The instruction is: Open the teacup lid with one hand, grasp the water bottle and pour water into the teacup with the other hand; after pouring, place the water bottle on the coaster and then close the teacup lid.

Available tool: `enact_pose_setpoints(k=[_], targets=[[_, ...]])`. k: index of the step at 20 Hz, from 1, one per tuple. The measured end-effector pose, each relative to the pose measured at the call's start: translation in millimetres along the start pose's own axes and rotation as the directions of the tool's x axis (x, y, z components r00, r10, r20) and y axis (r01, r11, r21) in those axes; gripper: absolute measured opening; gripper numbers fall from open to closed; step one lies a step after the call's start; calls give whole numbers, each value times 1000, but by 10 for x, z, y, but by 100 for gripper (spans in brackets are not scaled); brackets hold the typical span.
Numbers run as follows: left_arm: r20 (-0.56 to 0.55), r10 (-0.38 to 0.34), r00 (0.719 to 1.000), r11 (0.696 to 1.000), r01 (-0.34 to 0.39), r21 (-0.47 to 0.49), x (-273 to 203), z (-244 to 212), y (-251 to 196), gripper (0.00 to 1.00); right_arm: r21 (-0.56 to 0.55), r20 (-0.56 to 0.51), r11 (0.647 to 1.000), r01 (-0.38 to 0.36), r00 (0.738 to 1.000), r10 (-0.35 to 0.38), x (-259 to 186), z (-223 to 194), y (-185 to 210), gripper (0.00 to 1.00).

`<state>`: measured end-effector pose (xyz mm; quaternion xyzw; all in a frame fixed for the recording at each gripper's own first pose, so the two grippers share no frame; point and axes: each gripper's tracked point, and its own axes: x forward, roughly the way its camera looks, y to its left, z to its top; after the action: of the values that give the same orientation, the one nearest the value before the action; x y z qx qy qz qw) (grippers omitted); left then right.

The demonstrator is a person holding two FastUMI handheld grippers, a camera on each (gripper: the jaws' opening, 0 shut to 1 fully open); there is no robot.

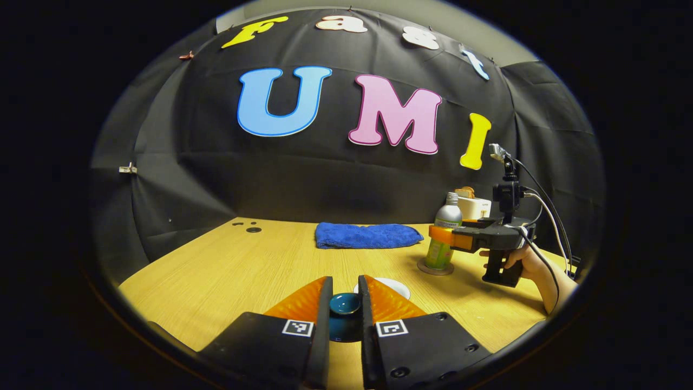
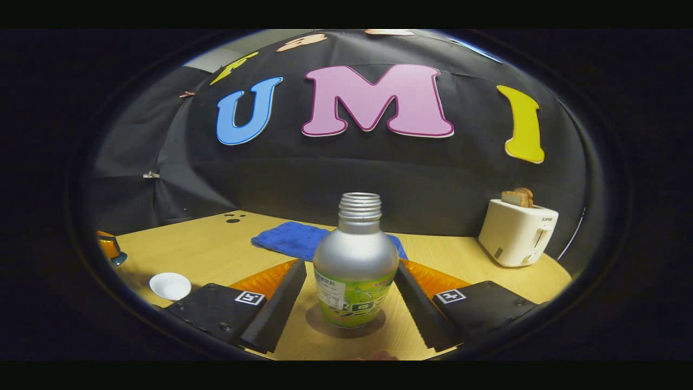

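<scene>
The left gripper (image 1: 345, 295) pinches a dark teal teacup lid (image 1: 345, 304) between its two fingers, held above the wooden table (image 1: 227, 271), with the white teacup (image 1: 391, 285) just behind and to the right. Across the table, the right gripper (image 2: 349, 281), held by a hand (image 1: 528, 264), stands with its jaws spread wide on either side of the water bottle (image 2: 354, 265), both fingers clear of it. The uncapped bottle sits upright on a round coaster (image 1: 433, 269). Beyond lie a folded blue towel (image 1: 368, 236) and, at the far right, a white toaster (image 2: 517, 232) holding bread.
</scene>
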<state>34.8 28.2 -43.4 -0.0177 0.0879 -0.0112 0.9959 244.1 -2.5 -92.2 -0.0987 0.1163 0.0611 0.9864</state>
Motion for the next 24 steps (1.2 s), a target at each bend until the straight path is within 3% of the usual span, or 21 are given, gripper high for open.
enact_pose_setpoints(k=[3, 8, 14, 15, 17, 18, 19, 20, 21, 24], targets=[[-1, 2, 1000, 1000, -2, 28, 3, -5, -80, 28, -40, 49, 998, 47, 998, -45, -99, 176, -65, 96], [4, -22, 1000, 999, 21, 40, 88, 49, -239, 28, 82, 127, 997, 3, 992, -13, -298, 521, -26, 96], [4, -42, 999, 999, 41, 34, 363, 52, -390, 28, 173, 237, 985, 4, 970, -46, -577, 900, -255, 93], [1, -50, 999, 998, 50, 25, 429, 34, -435, 28, 183, 249, 983, 14, 967, -60, -609, 936, -316, 96], [-16, -66, 998, 998, 66, 18, 559, -28, -505, 28, 193, 262, 980, 38, 961, -88, -650, 969, -430, 93], [-22, -66, 998, 998, 66, 21, 625, -47, -516, 28, 195, 263, 979, 53, 959, -104, -656, 974, -485, 97], [-27, -64, 998, 998, 65, 27, 676, -59, -525, 31, 197, 259, 978, 67, 959, -117, -662, 961, -533, 93], [-31, -67, 997, 997, 68, 33, 726, -70, -539, 29, 201, 256, 977, 71, 959, -123, -665, 954, -557, 98], [-34, -70, 997, 997, 71, 34, 757, -83, -549, 29, 208, 251, 976, 71, 960, -124, -648, 938, -553, 92], [-57, -76, 995, 997, 78, 26, 839, -150, -562, 29, 202, 225, 975, 88, 965, -134, -603, 858, -575, 100]])
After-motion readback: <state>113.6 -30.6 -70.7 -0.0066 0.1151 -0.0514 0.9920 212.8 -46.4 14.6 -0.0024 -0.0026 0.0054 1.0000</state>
